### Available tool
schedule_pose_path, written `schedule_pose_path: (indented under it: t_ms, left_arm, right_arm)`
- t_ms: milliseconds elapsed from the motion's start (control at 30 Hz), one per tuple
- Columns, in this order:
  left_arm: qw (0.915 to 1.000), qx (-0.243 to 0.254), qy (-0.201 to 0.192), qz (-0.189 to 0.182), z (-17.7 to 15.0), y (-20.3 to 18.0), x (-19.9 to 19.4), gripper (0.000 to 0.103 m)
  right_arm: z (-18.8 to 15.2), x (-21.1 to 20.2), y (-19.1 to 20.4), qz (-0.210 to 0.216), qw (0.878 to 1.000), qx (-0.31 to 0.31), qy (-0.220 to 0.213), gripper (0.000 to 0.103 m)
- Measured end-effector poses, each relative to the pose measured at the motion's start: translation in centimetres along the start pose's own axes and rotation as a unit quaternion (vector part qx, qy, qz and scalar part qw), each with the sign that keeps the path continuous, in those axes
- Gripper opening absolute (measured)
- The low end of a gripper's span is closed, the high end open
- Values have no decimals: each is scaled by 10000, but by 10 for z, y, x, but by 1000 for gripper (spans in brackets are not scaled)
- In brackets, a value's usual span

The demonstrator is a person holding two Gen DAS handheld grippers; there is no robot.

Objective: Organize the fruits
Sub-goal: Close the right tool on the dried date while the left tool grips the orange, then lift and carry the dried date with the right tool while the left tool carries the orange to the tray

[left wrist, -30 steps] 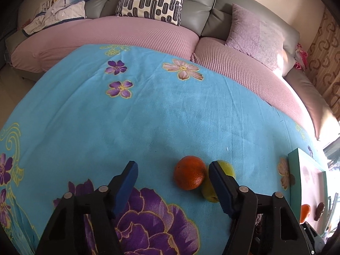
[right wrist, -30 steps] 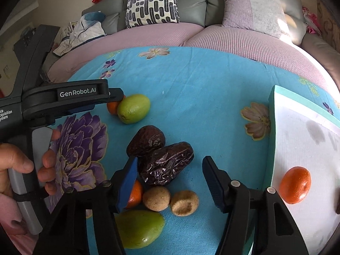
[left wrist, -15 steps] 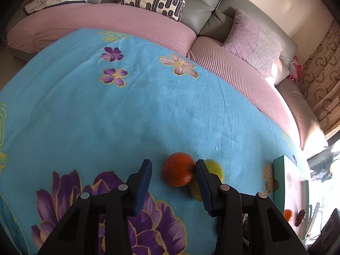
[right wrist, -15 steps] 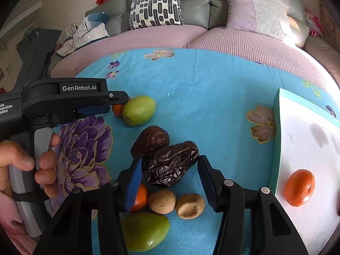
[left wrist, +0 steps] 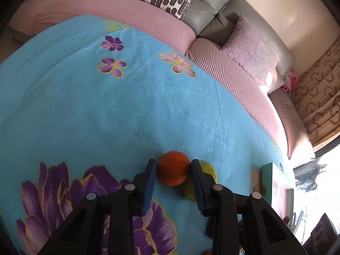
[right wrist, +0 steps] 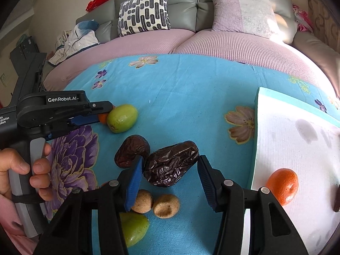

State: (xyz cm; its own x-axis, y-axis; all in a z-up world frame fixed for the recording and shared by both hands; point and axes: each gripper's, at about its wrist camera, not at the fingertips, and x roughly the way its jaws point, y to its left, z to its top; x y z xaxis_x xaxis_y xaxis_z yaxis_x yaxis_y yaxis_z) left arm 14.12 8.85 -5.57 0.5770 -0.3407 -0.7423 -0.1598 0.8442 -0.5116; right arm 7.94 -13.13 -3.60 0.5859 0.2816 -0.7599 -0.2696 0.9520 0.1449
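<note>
An orange (left wrist: 173,167) lies on the blue floral cloth (left wrist: 106,106), and my left gripper (left wrist: 173,163) is shut on it, both pads touching its sides. A yellow-green fruit (left wrist: 205,169) sits just behind the right finger. In the right wrist view my right gripper (right wrist: 171,159) is shut on a large wrinkled dark date (right wrist: 170,166) that rests on the cloth. A second date (right wrist: 130,150) lies to its left. The left gripper (right wrist: 99,114) shows there too, beside the green fruit (right wrist: 122,118).
Two small brown round fruits (right wrist: 142,200) and another green fruit (right wrist: 133,227) lie near the right gripper's base. A white board with a teal edge (right wrist: 297,148) at the right carries an orange (right wrist: 281,186). A hand (right wrist: 21,170) holds the left gripper. A pink sofa (right wrist: 233,40) runs behind.
Both grippers have narrowed from wide open. The left one moved forward and closed around the orange. The right one closed around the large date.
</note>
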Motion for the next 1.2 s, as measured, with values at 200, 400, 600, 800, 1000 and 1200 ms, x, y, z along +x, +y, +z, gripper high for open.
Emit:
schedule_pose_path:
  t_ms: [200,400,600,800,1000,1200]
  left_arm:
    - [10000,-9,-35,60,0,-1,-3,33]
    - [9992,-9,-265,291,3,0,-17,33]
    - [9972,104,-641,377,9,-6,-44,33]
    - [9948,327,-928,255,9,-25,-68,33]
    - [9929,646,-997,101,5,-51,-77,33]
    - [9909,1014,-879,-102,-5,-81,-74,33]
  right_arm:
    - [0,-4,-3,-14,10000,16,-51,54]
    - [2,-13,-8,-91,9998,72,-187,54]
    - [6,-31,-17,-277,9984,161,-465,54]
    - [8,-48,-32,-457,9964,348,-622,54]
    - [8,-66,-59,-748,9924,696,-688,54]
    - [-1,-84,-100,-1148,9837,1199,-687,54]
